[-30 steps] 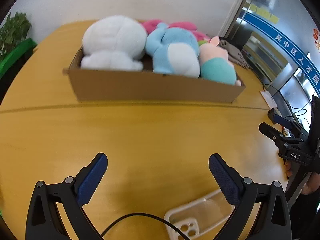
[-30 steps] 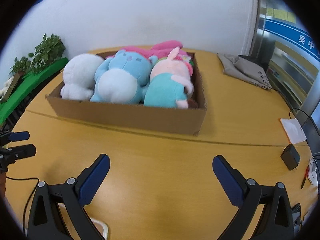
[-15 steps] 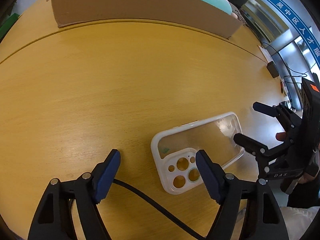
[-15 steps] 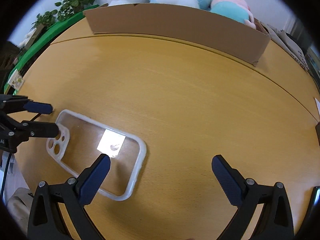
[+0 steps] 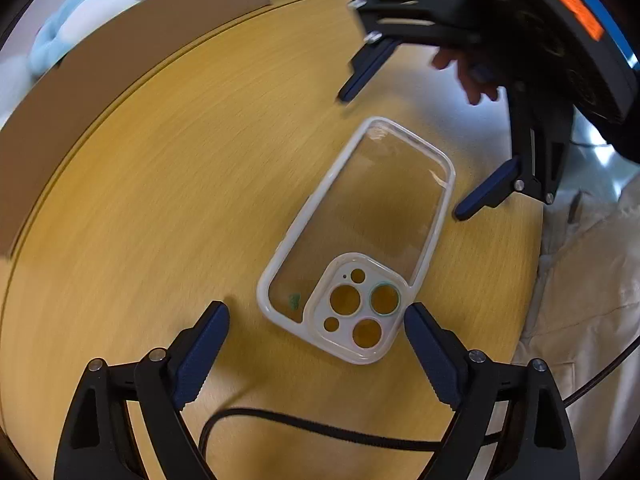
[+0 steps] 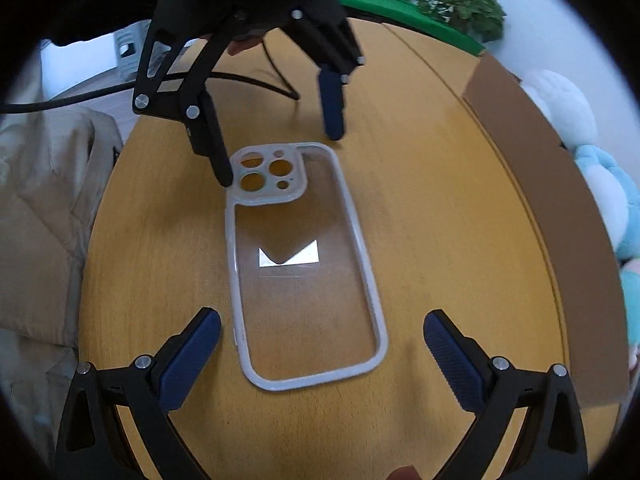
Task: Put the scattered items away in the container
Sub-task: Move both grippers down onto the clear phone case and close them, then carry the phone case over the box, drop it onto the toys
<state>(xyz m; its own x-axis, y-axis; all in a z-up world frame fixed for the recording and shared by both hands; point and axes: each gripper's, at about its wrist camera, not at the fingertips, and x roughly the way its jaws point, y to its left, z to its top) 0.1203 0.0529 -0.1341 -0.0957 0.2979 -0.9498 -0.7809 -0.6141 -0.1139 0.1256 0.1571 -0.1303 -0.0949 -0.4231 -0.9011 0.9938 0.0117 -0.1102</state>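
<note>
Yellow-wood round table (image 5: 160, 184) fills both views, w/ a long brown cardboard box (image 6: 560, 208) along its far side, already stuffed w/ plush toys: a blue-and-white one (image 6: 608, 192) and a white one (image 6: 560, 100) show over the wall. Beige fabric (image 6: 44, 208) hangs off the table's near edge. Left gripper (image 5: 316, 332) is spread wide, holding nothing, fingers straddling the camera-cutout end of the clear phone case with a pale grey-white rim (image 5: 360, 240), which lies flat on the wood, well apart from the box. Right gripper (image 6: 320, 340) is likewise wide open and empty, bracketing the case's plain end (so both come at it from opposite ends). Black cable (image 5: 320, 428) trails on the table just beside the left fingers. Risks, as I judge: case is thin and flat, so closing fingers may skate over the rim or push it along instead of pinching; flexible rim could bow and pop out; both grippers closing at once could collide or tug against each other; cable might snag.
</note>
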